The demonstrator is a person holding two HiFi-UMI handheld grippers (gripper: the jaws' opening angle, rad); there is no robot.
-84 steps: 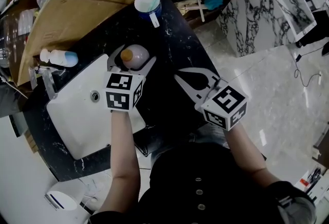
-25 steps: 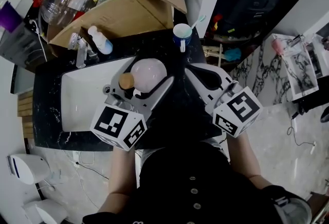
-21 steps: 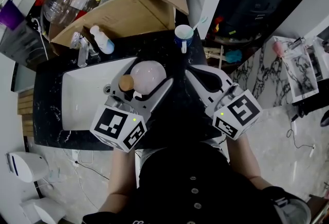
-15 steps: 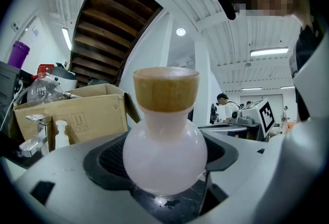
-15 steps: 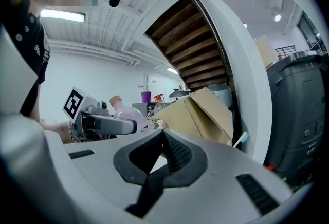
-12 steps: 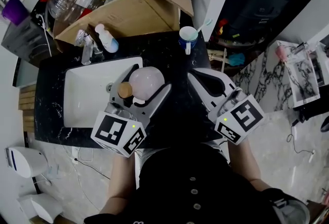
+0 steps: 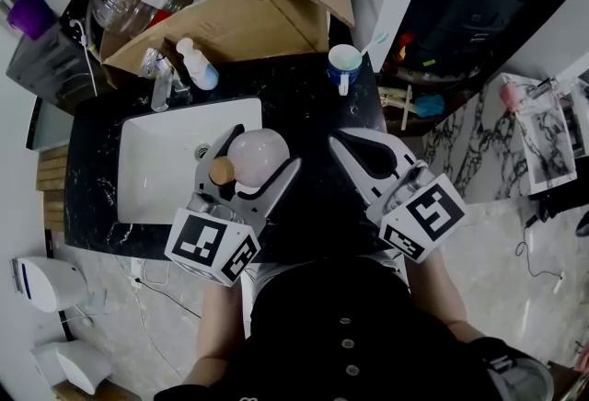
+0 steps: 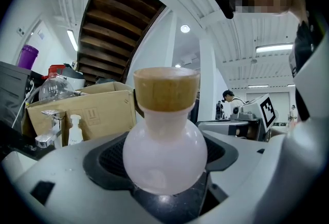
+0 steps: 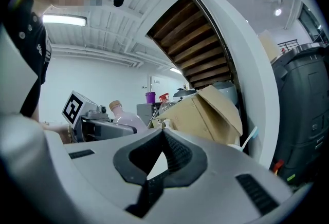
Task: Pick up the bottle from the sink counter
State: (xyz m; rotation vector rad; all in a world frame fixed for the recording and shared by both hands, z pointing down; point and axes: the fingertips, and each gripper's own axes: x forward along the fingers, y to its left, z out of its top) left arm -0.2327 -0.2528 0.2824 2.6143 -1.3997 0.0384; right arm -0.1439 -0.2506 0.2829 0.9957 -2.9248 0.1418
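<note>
A round pale pink bottle (image 7: 256, 156) with a tan cork-like cap (image 7: 221, 170) sits between the jaws of my left gripper (image 7: 264, 151), which is shut on its belly and holds it above the sink's right edge. In the left gripper view the bottle (image 8: 164, 159) stands upright, cap up, filling the gap of the left gripper (image 8: 165, 169). My right gripper (image 7: 337, 141) hovers to the right over the black counter, shut with nothing in it. In the right gripper view the right gripper (image 9: 163, 134) has its tips touching, and the bottle (image 9: 125, 116) shows far left.
A white sink basin (image 7: 152, 165) is set in the black counter (image 7: 308, 105), with a faucet (image 7: 162, 92) and a white-and-blue pump bottle (image 7: 199, 65) behind it. A blue cup with a toothbrush (image 7: 344, 64) stands at the back right. A cardboard box (image 7: 235, 17) of clutter lies beyond.
Since 3.4 s ago the bottle has left the counter in my left gripper's grip. Over the last second both grippers stayed nearly in place while the view shifted slightly.
</note>
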